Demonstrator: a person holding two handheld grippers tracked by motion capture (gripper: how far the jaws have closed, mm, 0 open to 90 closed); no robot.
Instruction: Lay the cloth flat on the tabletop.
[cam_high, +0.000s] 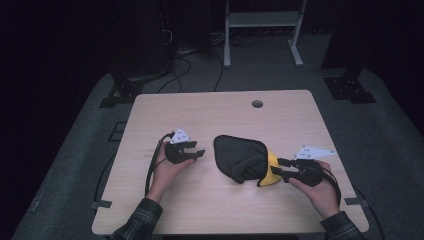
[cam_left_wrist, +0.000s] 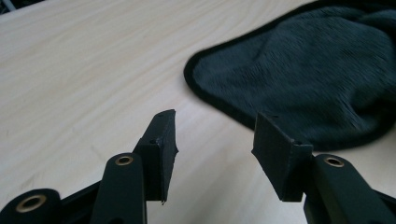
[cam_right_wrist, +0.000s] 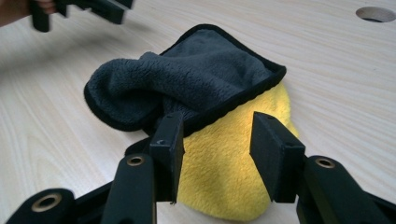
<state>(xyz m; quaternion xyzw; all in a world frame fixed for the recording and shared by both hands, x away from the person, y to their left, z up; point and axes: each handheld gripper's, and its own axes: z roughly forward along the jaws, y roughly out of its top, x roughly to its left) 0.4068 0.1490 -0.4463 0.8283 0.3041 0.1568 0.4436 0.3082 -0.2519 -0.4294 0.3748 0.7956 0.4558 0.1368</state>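
Grey-and-yellow cloth awaiting a grip

Plush grey microfibre cloth with yellow underside (cam_high: 245, 160), crumpled toward tabletop (cam_high: 220, 210) right edge. Right hand-held gripper (cam_right_wrist: 217, 140) spread over yellow flap; left hand-held gripper (cam_left_wrist: 215, 135) spread, just beside grey hem. Best pinched at opposite hems, single layer only.

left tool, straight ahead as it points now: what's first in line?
Likely the dark grey cloth: its black-trimmed edge lies just ahead of the open left tool, with bare table between. Depth is hard to judge.
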